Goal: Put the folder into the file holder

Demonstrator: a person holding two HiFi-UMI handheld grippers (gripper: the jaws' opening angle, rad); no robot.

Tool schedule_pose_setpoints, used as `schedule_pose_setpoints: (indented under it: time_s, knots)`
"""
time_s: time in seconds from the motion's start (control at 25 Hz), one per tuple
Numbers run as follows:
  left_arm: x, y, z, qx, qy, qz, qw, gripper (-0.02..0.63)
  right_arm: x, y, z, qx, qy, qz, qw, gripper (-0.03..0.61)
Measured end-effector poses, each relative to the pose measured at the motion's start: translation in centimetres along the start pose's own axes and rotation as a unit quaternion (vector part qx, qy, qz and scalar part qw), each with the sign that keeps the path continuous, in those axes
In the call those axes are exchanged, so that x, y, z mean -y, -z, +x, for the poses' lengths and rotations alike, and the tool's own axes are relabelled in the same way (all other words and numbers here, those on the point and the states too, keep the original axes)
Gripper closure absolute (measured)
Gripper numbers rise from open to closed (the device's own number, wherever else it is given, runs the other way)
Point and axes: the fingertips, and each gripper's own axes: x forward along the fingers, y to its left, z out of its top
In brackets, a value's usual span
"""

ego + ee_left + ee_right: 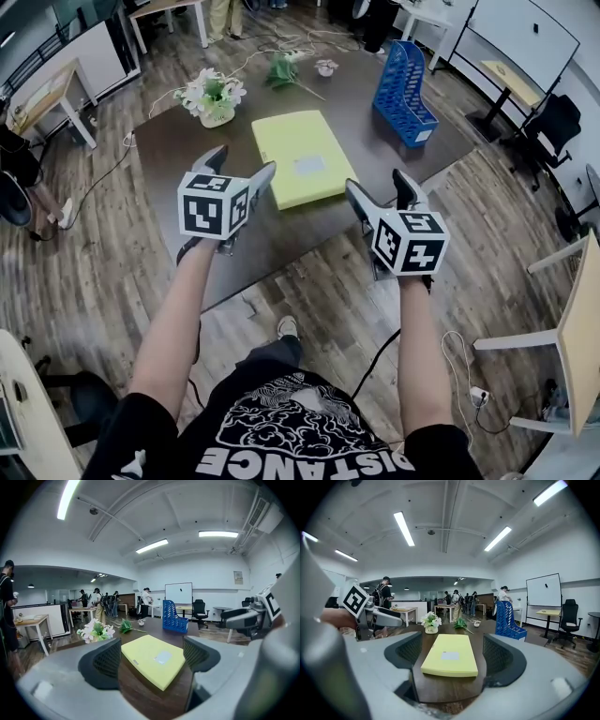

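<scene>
Count: one yellow folder (302, 157), one blue file holder (403, 92), one flower pot (214, 97), two grippers.

The folder lies flat mid-table (169, 150), with a pale label on its cover and bare tabletop all round it. The holder stands upright at the far right, well apart from the folder.

The left gripper (242, 164) and right gripper (379, 184) hover by the near edge, jaws apart, nothing between them.

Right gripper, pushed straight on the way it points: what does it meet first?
Likely the near edge of the flat yellow folder on the dark brown table; the right gripper is open and centred on it, depth unclear.
</scene>
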Motion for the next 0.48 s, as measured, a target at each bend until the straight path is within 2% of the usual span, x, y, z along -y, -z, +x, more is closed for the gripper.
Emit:
schedule_pose_setpoints:
  time_s: [0.48]
  knots:
    - [-6.5, -1.8, 7.5, -0.008, -0.010, -0.030, 0.9995, 0.202, 1.8, -2.8, 10.9, -0.023, -0.021, -0.015, 0.999, 0.184]
